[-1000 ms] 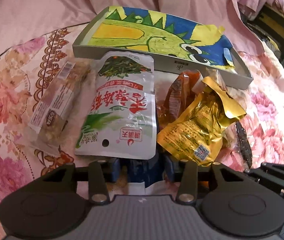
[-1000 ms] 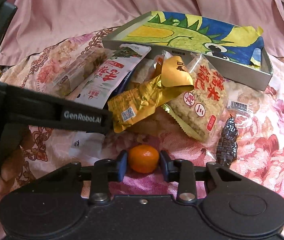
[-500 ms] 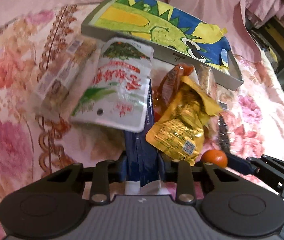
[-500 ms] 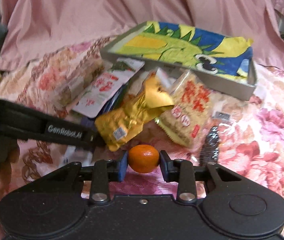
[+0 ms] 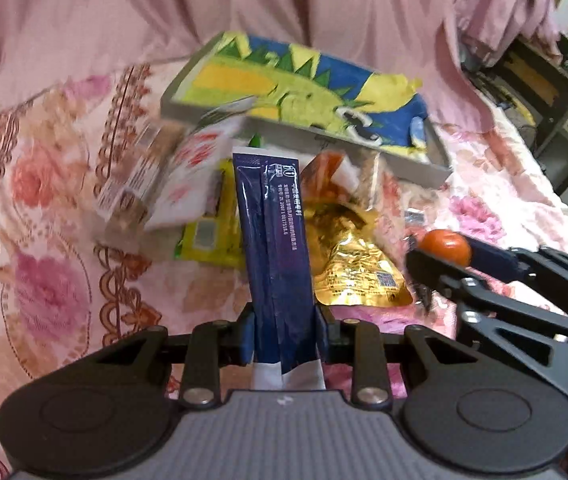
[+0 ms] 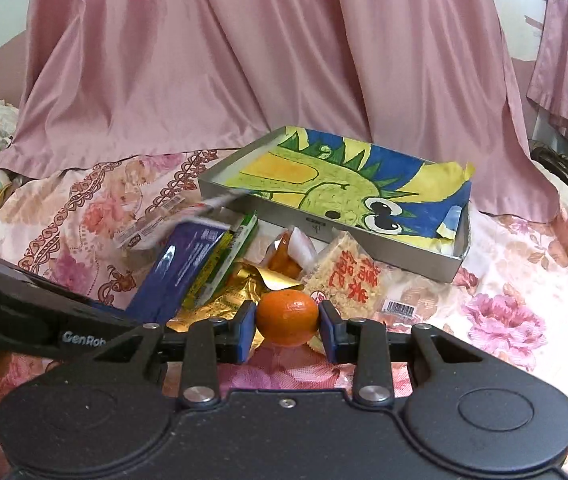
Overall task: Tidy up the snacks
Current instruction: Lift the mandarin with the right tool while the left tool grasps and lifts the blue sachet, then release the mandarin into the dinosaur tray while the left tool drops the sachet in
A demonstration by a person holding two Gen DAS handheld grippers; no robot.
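The left gripper [image 5: 284,338] squeezes a long dark blue packet [image 5: 274,248] near its bottom end; the packet sticks up off the bed; the right gripper [image 6: 287,326] pinches a small orange [image 6: 287,317] between its blue pads. Just behind them the other snacks lie in a pile on the flowery bedspread [image 6: 503,320]: a gold pouch [image 5: 353,268], a yellow-green packet [image 5: 212,236], a white and red bag [image 5: 194,178], and a clear rice-snack bag with red writing [image 6: 349,280]. Behind the pile sits a grey tray [image 6: 383,250] with a green dragon drawing [image 6: 347,188] inside; pink curtains [image 6: 244,60] hang at the back.
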